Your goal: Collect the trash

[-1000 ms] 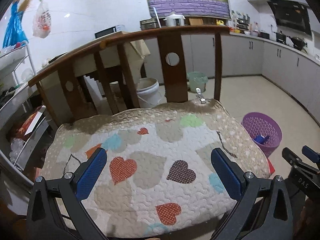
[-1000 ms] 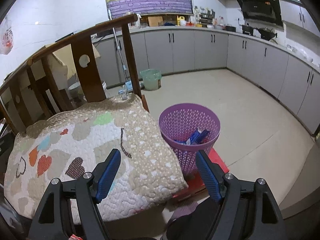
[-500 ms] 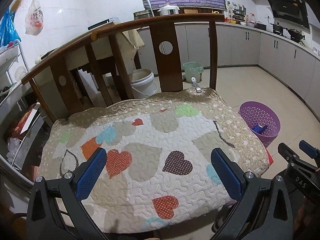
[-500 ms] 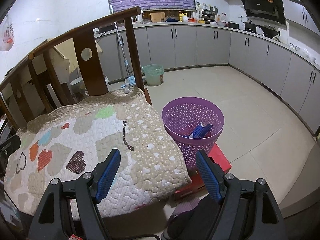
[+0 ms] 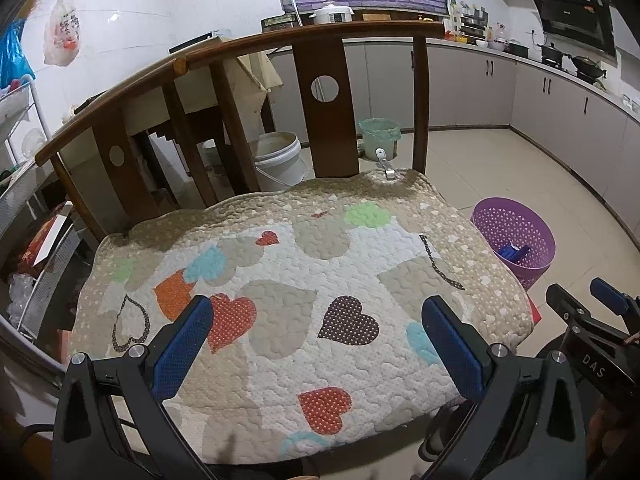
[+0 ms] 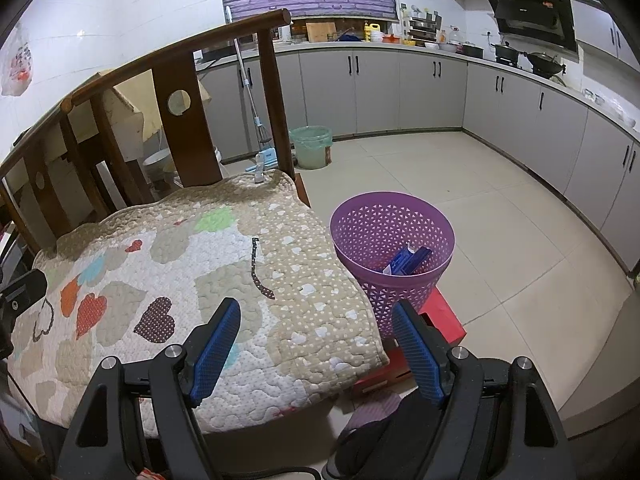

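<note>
I have both grippers hanging over the front edge of the cushion [image 5: 304, 280], the heart-print pad that covers the seat of the wooden chair [image 5: 324, 92]. My left gripper [image 5: 320, 344] has its fingers spread wide with nothing between the blue pads [image 5: 182, 350]; only the cushion shows through the gap. My right gripper [image 6: 316, 344] is the same: fingers wide apart, empty, pointing down past the cushion's right corner.

The purple basket [image 6: 400, 280] stands on the floor just beside the chair's right side, its base against a red box [image 6: 444, 312]. Inside it lies a blue and white packet [image 6: 408, 260], leaning on the wall. I see no loose trash on the cushion itself. A metal clip [image 5: 384, 162] sits at the cushion's back edge.
</note>
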### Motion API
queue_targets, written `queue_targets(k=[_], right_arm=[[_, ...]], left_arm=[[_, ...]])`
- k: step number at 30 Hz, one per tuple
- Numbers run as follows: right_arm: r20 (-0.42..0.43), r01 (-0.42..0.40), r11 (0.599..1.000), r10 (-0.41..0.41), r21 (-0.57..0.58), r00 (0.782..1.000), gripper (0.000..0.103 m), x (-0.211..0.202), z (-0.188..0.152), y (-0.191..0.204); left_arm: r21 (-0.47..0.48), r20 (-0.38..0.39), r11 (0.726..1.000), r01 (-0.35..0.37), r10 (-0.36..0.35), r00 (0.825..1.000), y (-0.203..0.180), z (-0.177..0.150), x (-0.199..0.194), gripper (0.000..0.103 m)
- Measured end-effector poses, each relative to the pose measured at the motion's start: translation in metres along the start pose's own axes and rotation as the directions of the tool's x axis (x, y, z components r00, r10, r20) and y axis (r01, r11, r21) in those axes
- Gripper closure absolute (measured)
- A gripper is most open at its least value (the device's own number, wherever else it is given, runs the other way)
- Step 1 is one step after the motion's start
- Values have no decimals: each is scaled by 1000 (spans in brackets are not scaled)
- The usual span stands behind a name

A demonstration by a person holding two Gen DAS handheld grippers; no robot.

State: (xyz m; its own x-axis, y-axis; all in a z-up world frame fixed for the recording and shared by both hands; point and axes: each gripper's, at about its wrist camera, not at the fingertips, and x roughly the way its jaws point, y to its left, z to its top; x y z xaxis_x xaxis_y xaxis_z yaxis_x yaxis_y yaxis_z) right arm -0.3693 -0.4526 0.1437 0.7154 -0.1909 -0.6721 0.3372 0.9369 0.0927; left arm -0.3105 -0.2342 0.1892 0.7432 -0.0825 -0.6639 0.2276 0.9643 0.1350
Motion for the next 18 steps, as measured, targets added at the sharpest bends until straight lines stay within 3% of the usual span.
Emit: queue_targets(k=[18], right_arm=[[-4, -1, 1000, 1, 26, 1000, 21, 2, 0, -4]], left_arm=[[43, -7, 996, 82, -81, 997, -15, 0, -1, 0]])
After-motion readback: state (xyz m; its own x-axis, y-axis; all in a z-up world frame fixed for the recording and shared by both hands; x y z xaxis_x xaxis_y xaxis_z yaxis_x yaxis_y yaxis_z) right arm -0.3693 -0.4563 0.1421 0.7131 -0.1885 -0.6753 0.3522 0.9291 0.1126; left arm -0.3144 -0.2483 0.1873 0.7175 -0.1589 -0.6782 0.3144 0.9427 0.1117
